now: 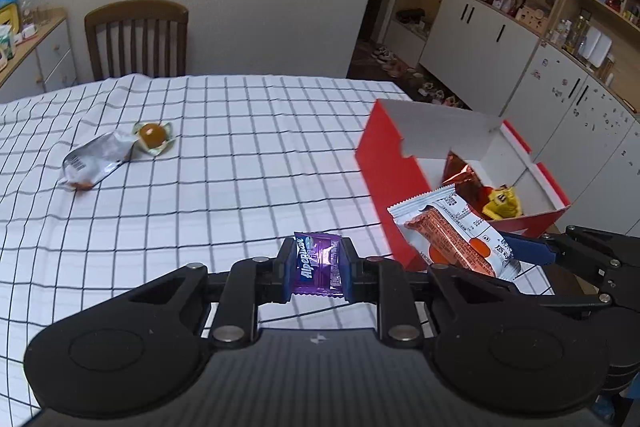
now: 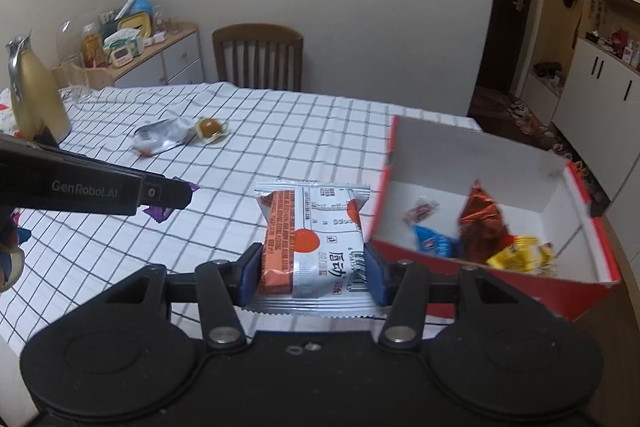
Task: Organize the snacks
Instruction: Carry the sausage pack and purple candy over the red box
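Observation:
My left gripper (image 1: 316, 269) is shut on a purple candy packet (image 1: 318, 263), held above the checked tablecloth, left of the red box (image 1: 392, 179). My right gripper (image 2: 312, 265) is shut on a white and orange snack packet (image 2: 316, 243), just left of the red box (image 2: 500, 279); that packet (image 1: 456, 235) shows in the left wrist view against the box's near corner. Inside the box lie an orange foil packet (image 2: 482, 219), a yellow packet (image 2: 520, 257), a blue packet (image 2: 432, 241) and a small red sweet (image 2: 420, 211). On the cloth farther off lie a silver packet (image 1: 96, 157) and a round brown snack (image 1: 152, 135) in a clear wrapper.
A wooden chair (image 1: 138, 39) stands at the table's far edge. A gold jug (image 2: 36, 91) stands at the table's left end, by a cluttered sideboard (image 2: 156, 55). White cupboards (image 1: 520, 39) line the right wall. The left gripper's body (image 2: 92, 191) crosses the right wrist view's left side.

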### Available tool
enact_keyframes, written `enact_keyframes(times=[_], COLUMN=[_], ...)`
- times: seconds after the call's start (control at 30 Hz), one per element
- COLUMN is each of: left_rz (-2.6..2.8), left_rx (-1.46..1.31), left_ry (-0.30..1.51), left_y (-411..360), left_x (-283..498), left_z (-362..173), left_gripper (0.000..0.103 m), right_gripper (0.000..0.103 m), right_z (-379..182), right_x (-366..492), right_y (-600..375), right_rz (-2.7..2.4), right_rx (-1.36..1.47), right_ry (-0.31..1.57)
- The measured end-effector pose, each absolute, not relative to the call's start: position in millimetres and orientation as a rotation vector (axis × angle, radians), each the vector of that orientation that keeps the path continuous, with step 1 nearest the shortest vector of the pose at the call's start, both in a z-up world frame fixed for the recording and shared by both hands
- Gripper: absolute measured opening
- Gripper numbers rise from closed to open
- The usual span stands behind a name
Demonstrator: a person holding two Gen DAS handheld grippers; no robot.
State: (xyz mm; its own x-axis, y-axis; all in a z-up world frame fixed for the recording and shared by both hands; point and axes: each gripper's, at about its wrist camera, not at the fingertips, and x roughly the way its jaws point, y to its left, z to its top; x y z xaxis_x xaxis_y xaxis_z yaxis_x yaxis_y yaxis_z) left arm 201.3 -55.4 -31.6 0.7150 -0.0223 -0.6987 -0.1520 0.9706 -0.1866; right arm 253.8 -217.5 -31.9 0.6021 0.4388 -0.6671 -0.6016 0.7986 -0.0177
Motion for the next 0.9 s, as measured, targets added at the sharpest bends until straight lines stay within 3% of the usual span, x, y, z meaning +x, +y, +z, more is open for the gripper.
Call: enact_keyframes(times=[0.5,0.9], left_rz=[-0.003,-0.034], left_rx=[-0.144,-0.091], left_ry=[0.734,0.789], left_y=[-151.0,-192.5], left_x=[263.3,325.0], left_z=[-14.0,-31.7], left_gripper=[0.022,0.022], right_gripper=[0.051,0.051], right_z=[-16.7,-27.5], right_x=[305.0,366.6], right_y=[-302.6,-344.7], right_rz=[0.540,0.467], right_rx=[-0.217,-0.191], right_ry=[0.635,0.669])
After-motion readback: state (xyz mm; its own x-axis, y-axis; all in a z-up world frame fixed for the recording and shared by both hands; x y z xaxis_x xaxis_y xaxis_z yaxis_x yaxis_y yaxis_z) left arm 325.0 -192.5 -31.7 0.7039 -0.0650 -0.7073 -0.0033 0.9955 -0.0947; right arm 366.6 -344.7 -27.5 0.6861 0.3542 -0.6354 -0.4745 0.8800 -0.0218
